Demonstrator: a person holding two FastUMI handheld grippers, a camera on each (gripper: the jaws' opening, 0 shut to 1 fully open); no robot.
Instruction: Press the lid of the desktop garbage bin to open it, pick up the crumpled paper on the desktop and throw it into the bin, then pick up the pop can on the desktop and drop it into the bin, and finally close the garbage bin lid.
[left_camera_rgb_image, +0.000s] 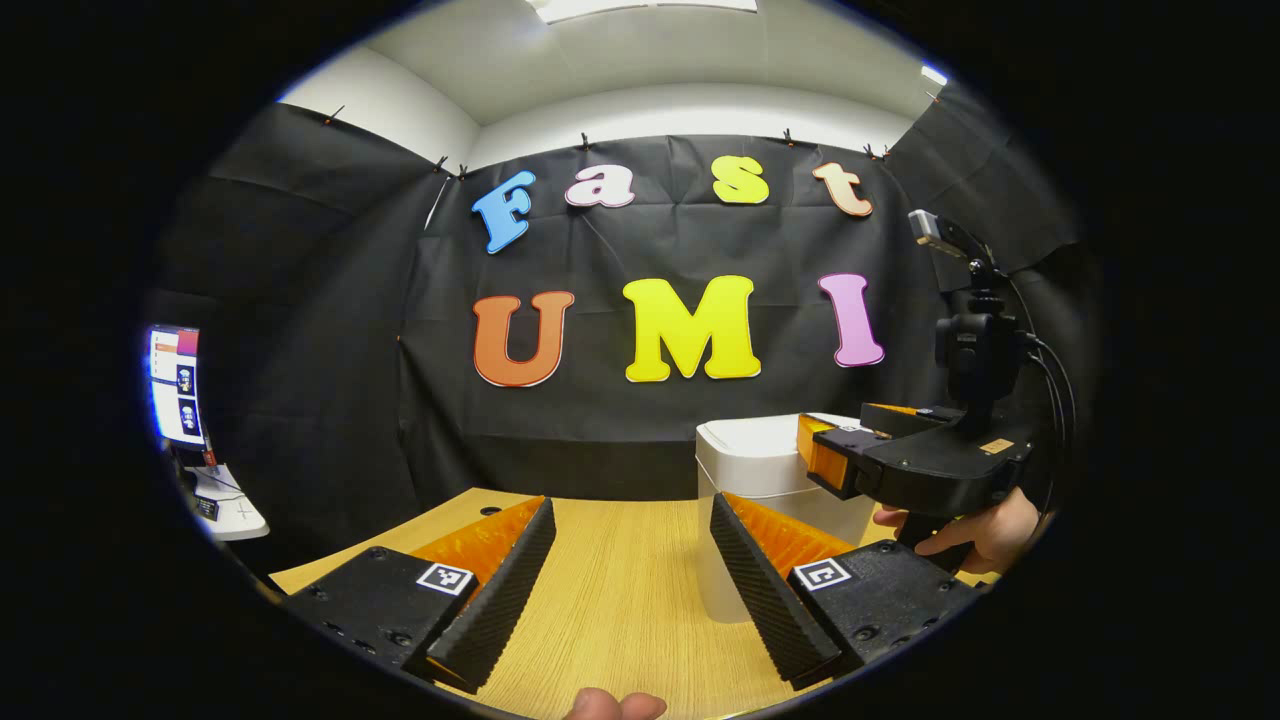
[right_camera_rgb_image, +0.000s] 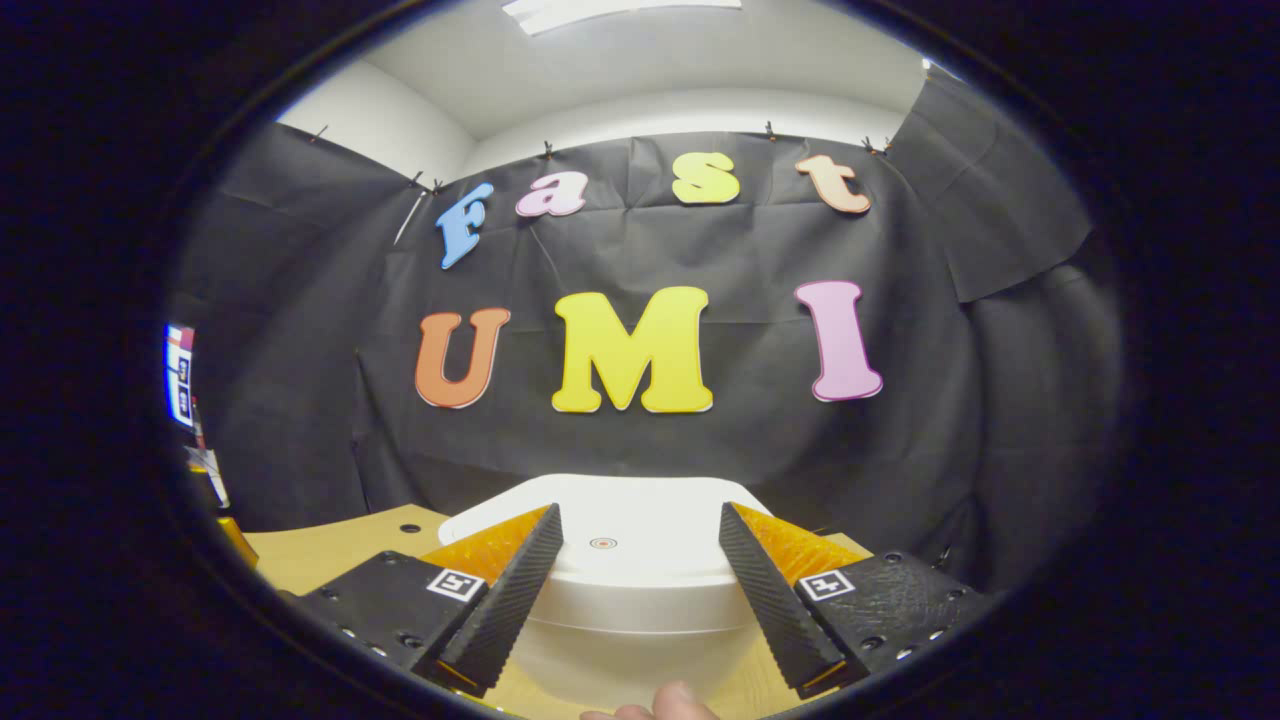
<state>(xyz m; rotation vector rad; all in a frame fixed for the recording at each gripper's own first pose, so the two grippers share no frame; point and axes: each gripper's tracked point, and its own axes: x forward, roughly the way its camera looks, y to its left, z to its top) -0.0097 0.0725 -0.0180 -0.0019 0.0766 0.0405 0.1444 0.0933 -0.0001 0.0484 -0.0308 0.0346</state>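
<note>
Wood-grain desktop (left_camera_rgb_image: 620, 600) fills the lower part of the left gripper view, with the left gripper (left_camera_rgb_image: 632, 560) held wide apart above it and nothing between its fingers. Behind and to the right stands the white garbage bin (left_camera_rgb_image: 745, 470), its lid (left_camera_rgb_image: 750, 437) down. The right gripper (left_camera_rgb_image: 815, 455) reaches in from the right over the bin's top, gripped from below by a hand (left_camera_rgb_image: 975, 535) (whether its fingers are spread or closed cannot be told from this side). A fingertip (left_camera_rgb_image: 610, 706) shows at the bottom edge, and a lit screen (left_camera_rgb_image: 175, 385) stands at far left.

Right gripper view: the right gripper (right_camera_rgb_image: 640, 570) is spread wide and holds nothing, its fingers flanking the garbage bin (right_camera_rgb_image: 620, 640) directly below and ahead. The lid (right_camera_rgb_image: 610, 535) is closed, with a small round mark (right_camera_rgb_image: 602, 543) near its centre, between the fingers. The desktop (right_camera_rgb_image: 330, 555) extends to the left of the bin. A fingertip (right_camera_rgb_image: 675, 700) shows at the bottom edge.
</note>
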